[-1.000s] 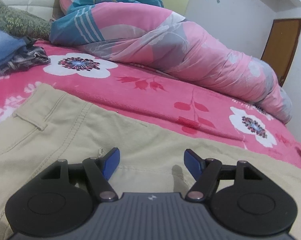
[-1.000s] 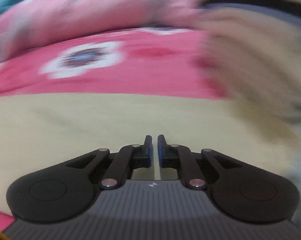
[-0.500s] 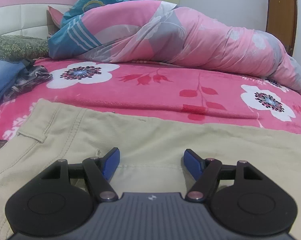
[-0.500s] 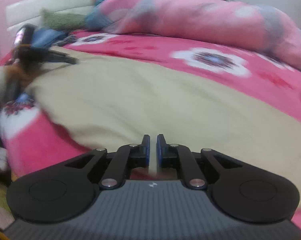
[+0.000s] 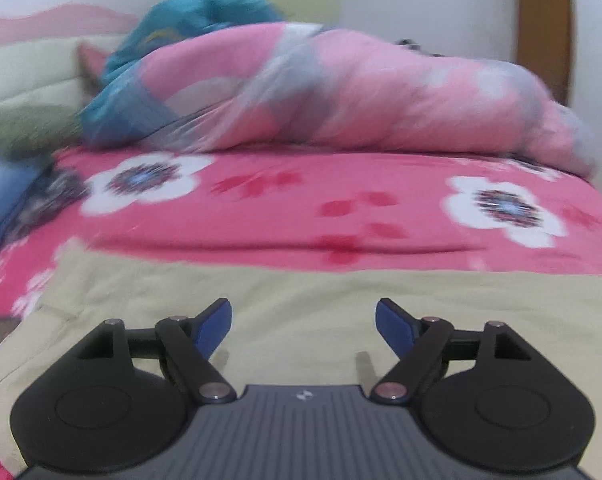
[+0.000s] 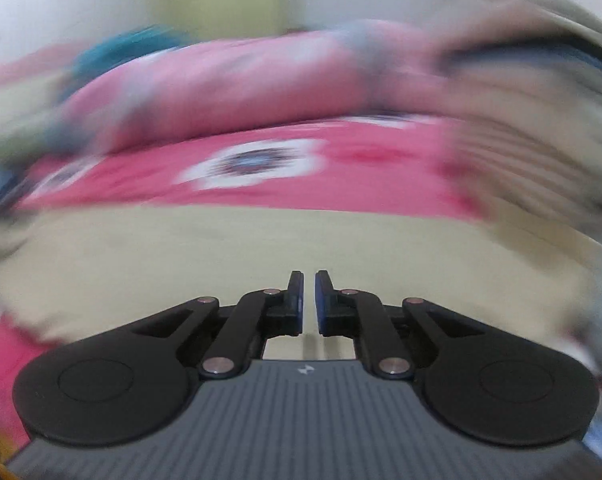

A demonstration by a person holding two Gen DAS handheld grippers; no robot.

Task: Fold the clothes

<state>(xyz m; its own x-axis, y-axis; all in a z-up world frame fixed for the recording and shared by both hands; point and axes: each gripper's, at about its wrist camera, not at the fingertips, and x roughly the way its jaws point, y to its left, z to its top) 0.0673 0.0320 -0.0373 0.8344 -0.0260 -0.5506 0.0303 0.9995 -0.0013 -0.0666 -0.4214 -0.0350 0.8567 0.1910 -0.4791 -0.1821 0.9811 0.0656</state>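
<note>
1. Beige trousers [image 5: 301, 292] lie spread flat across the near part of the bed, on a pink sheet [image 5: 285, 204] printed with white flowers.
2. The left gripper [image 5: 303, 322] hangs over the trousers with its jaws wide apart; they have just been opening further, and nothing is between the blue pads [image 5: 215, 326]. They do not touch the cloth.
3. The right gripper [image 6: 309, 300] is over the same trousers [image 6: 261, 248], its jaws drawn nearly together with only a thin slit left, and nothing pinched between them.
4. Its view is badly smeared, so the striped shape at the far right cannot be made out.
5. Beyond the trousers, along the far side of the bed, a bulky pink quilt [image 5: 361, 92] lies in a long heap, with a teal cloth [image 5: 197, 16] bunched on its left end.
6. At the far left sits a blue garment [image 5: 1, 192], well apart from the trousers.
7. A brown door [image 5: 545, 28] stands in the far right wall.
</note>
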